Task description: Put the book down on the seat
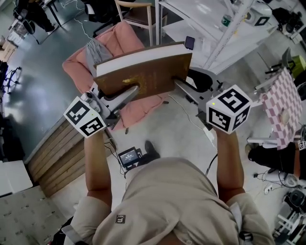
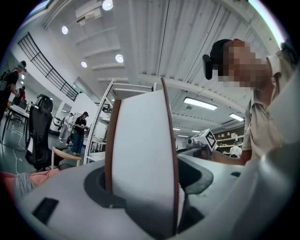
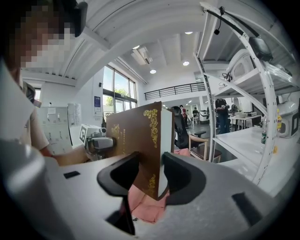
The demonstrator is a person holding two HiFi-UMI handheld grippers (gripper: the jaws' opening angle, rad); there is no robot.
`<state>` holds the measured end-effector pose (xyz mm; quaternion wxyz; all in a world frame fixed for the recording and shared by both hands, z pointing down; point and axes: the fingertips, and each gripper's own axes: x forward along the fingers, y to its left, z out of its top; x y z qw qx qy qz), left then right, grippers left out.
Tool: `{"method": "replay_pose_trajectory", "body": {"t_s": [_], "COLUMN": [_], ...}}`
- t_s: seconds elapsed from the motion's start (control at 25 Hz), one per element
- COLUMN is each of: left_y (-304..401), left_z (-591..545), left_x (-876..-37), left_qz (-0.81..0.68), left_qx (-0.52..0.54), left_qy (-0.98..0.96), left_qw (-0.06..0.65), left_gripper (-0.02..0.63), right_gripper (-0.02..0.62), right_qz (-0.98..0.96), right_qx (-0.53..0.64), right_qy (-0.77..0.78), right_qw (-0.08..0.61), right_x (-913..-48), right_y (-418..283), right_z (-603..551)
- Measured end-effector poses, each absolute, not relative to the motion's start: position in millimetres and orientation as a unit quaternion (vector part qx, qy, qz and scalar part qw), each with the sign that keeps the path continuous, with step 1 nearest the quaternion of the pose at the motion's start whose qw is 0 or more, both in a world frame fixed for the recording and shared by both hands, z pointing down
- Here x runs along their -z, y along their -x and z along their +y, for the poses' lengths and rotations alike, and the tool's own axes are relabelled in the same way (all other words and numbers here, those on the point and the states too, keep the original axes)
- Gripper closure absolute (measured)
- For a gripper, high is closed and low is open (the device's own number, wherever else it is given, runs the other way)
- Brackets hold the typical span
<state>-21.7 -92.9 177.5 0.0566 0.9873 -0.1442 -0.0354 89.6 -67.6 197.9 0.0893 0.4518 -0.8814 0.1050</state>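
Observation:
A thick brown book (image 1: 148, 72) with gold print and white page edges hangs in the air over the pink cushioned seat (image 1: 126, 40). My left gripper (image 1: 134, 88) is shut on the book's left lower edge. My right gripper (image 1: 178, 82) is shut on its right lower corner. In the left gripper view the book (image 2: 140, 154) stands on edge and fills the gap of the left gripper (image 2: 140, 197). In the right gripper view the cover (image 3: 138, 136) sits upright in the right gripper (image 3: 150, 176), with the pink seat (image 3: 140, 206) below.
A grey cloth (image 1: 98, 50) lies on the seat's left part. A wooden chair (image 1: 141, 14) stands behind it, and a white shelf frame (image 1: 224, 28) to the right. A checkered cloth (image 1: 282, 105), floor cables and a small device (image 1: 131, 157) lie nearby. Wooden planks (image 1: 62, 153) are at left.

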Motion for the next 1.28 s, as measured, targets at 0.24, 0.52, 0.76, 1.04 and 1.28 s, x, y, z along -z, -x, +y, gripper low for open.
{"method": "replay_pose_trajectory", "body": {"t_s": [0.24, 0.52, 0.76, 1.04, 1.28], "left_y": [40.8, 65.5, 79.8, 81.4, 67.7], "left_z": [-127.5, -168.3, -203.9, -253.5, -289.5], "left_x": [-179.4, -186.6, -198.4, -224.4, -246.2], "left_qz": [-0.136, -0.134, -0.154, -0.189, -0.205], "left_qx": [0.032, 0.041, 0.038, 0.018, 0.005], "left_qy": [-0.989, -0.988, -0.985, -0.979, -0.974], "left_qw": [0.056, 0.06, 0.067, 0.076, 0.093], "left_gripper": [0.31, 0.31, 0.308, 0.307, 0.307], "right_gripper": [0.437, 0.437, 0.437, 0.437, 0.437], "right_qz": [-0.876, -0.873, -0.88, -0.894, -0.902], "right_qx": [-0.11, -0.109, -0.118, -0.133, -0.15], "right_qy": [-0.461, -0.466, -0.448, -0.417, -0.396], "right_qw": [0.092, 0.1, 0.1, 0.092, 0.091], "right_x": [-200.4, -205.0, -217.1, -247.2, -270.9], "right_y": [-70.0, -45.7, -33.0, -31.8, -45.6], "right_z": [-99.5, -139.9, -179.2, -235.2, -273.5]}}
